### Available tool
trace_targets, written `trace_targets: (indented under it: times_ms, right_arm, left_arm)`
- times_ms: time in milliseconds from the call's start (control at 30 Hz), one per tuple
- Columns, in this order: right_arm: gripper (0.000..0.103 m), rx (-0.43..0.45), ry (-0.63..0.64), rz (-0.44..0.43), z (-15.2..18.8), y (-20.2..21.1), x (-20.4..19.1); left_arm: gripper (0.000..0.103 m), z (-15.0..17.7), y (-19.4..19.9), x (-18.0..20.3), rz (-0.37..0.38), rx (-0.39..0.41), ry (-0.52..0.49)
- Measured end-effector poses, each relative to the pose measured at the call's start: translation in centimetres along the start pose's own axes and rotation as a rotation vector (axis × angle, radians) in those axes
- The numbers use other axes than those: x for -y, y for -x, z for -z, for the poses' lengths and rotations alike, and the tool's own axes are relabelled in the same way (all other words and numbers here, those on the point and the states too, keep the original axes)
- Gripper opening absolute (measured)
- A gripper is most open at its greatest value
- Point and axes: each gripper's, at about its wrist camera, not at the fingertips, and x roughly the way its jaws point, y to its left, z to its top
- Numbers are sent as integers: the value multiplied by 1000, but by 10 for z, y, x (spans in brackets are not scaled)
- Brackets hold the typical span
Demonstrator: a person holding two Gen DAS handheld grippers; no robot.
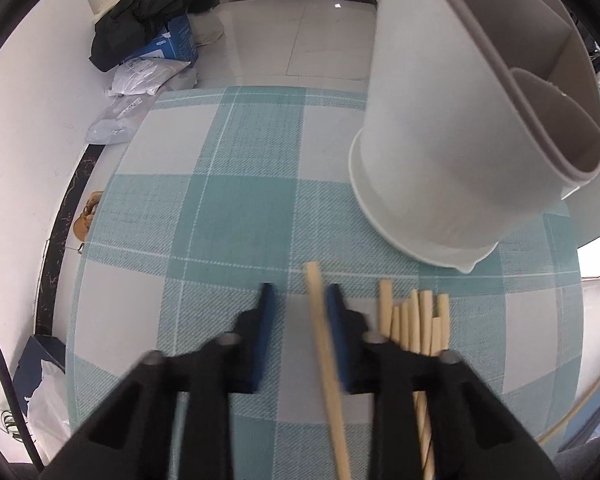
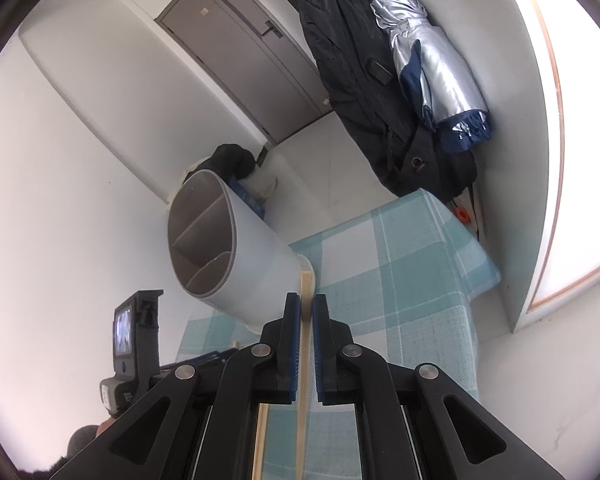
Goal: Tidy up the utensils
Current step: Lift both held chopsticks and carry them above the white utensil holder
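My left gripper (image 1: 300,292) points down at the teal check tablecloth (image 1: 228,208); its blue pads stand apart. One wooden chopstick (image 1: 320,320) runs between them, against the right pad, and the left pad is clear of it. Several more chopsticks (image 1: 416,320) lie in a bundle just to the right. A white utensil holder (image 1: 440,160) with a grey rim and inner dividers stands beyond them, to the right. My right gripper (image 2: 306,300) is shut on a chopstick (image 2: 306,284) whose tip pokes out towards the holder (image 2: 236,260).
The cloth-covered table (image 2: 400,272) ends at an edge with tiled floor beyond. Dark clothes, a blue box and plastic bags (image 1: 152,40) lie on the floor by the wall. A dark coat and a silver umbrella (image 2: 432,64) hang at the far wall.
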Motion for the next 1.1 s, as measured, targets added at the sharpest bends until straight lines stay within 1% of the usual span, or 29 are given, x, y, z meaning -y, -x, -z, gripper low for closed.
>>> trace_targets:
  times_ms: [67, 167, 233, 333, 400, 433, 533, 633, 733, 833, 1000, 1100]
  right_arm:
    - [5, -1, 1, 1, 0, -1, -1]
    - [5, -1, 21, 7, 0, -3, -5]
    - [5, 2, 40, 13, 1, -3, -11]
    - [5, 13, 85, 10, 5, 0, -24]
    - [5, 26, 130, 8, 8, 3, -35]
    - [5, 46, 174, 21, 12, 6, -45]
    - [5, 86, 274, 13, 20, 13, -68]
    - [5, 108, 347, -5, 34, 18, -90]
    - [5, 111, 364, -5, 43, 19, -99]
    - [5, 117, 376, 7, 49, 21, -106]
    - [5, 139, 380, 7, 51, 27, -114]
    - [5, 140, 385, 9, 51, 30, -120]
  left_arm:
    - [3, 0, 1, 2, 33, 1, 12]
    - [3, -2, 2, -4, 70, -2, 44]
    - [3, -3, 10, -10, 96, 24, 76]
    - [3, 0, 34, -16, 142, 107, 106]
    - [3, 4, 55, -18, 177, 187, 125]
    - [3, 8, 70, -20, 199, 239, 139]
    - [3, 17, 96, -21, 256, 334, 166]
    - [3, 28, 120, -21, 294, 418, 160]
    - [3, 20, 119, -30, 321, 460, 155]
    - [3, 19, 122, -33, 340, 475, 144]
    - [3, 15, 141, -40, 368, 536, 152]
    - [3, 4, 156, -40, 380, 583, 139]
